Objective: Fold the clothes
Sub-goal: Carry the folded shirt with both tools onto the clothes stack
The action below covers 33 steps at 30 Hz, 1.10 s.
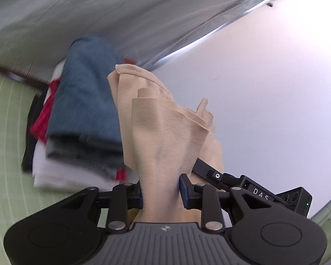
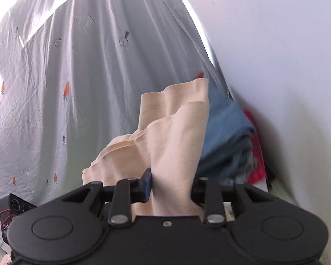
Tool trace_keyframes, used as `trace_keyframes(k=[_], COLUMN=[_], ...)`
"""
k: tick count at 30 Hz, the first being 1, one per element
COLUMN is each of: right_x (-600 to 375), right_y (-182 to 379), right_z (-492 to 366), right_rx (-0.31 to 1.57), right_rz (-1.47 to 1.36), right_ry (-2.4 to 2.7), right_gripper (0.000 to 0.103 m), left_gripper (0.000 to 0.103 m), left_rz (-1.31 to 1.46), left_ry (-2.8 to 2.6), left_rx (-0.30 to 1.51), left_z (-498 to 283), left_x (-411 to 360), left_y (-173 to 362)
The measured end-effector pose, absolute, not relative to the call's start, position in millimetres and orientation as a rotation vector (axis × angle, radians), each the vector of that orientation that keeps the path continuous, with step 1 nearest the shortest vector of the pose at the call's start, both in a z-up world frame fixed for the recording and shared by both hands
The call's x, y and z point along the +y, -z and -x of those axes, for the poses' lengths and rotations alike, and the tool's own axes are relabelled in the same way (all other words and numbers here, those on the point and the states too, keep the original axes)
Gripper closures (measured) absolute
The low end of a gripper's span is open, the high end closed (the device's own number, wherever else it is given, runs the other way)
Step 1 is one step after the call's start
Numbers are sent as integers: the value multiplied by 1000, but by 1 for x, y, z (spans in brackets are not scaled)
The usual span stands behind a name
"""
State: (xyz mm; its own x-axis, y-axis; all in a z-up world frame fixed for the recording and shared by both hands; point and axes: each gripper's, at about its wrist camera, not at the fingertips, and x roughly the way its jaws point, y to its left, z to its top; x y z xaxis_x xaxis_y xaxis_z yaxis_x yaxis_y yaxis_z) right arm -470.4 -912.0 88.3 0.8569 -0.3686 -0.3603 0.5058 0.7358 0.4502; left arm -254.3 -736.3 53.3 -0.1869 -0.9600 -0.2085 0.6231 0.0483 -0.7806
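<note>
A beige garment (image 1: 161,137) hangs bunched between both grippers, lifted off the surface. My left gripper (image 1: 161,195) is shut on a thick fold of it, which hides the fingertips. In the right wrist view my right gripper (image 2: 172,187) is shut on another part of the same beige garment (image 2: 172,137). The right gripper's body (image 1: 253,190) shows just to the right in the left wrist view. A stack of folded clothes (image 1: 83,114), blue on top over grey, red, white and black, lies on the green mat ahead left. That same stack (image 2: 229,137) sits right of the garment.
A pale curtain with small orange prints (image 2: 77,77) hangs behind. A white wall (image 1: 264,88) fills the right side. The green gridded mat (image 1: 6,132) stretches left of the stack.
</note>
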Motion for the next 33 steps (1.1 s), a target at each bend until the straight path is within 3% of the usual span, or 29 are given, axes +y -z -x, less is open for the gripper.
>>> trace_keyframes(k=[4, 6, 13, 16, 19, 22, 23, 25, 27, 33], right_x=[-984, -1020, -1088, -1090, -1086, -1074, -1067, -1046, -1020, -931], right_y=[-113, -108, -6, 5, 0, -9, -13, -24, -35, -67], right_z=[423, 388, 288, 289, 289, 291, 292, 302, 314, 372], right_rx=[167, 177, 346, 315, 330, 344, 342, 310, 264, 178], right_rz=[-511, -504, -419, -437, -396, -347, -338, -310, -268, -294], right_ry=[436, 450, 664, 664, 682, 754, 772, 761, 742, 843], right_gripper=[71, 67, 54, 52, 42, 14, 6, 3, 0, 0], left_gripper=[71, 65, 56, 53, 52, 36, 26, 19, 0, 0], left_rz=[395, 372, 216, 195, 179, 149, 142, 146, 141, 35], left_ry=[1460, 1315, 1037, 1048, 1050, 1051, 1056, 1076, 1041, 884], left_rx=[709, 661, 700, 656, 637, 641, 636, 586, 494, 272], left_z=[222, 202, 142, 146, 151, 156, 158, 168, 183, 240], left_x=[-795, -822, -886, -886, -884, -870, -864, -843, -823, -757], left_y=[-93, -89, -12, -5, -7, -18, -23, -37, -55, -99])
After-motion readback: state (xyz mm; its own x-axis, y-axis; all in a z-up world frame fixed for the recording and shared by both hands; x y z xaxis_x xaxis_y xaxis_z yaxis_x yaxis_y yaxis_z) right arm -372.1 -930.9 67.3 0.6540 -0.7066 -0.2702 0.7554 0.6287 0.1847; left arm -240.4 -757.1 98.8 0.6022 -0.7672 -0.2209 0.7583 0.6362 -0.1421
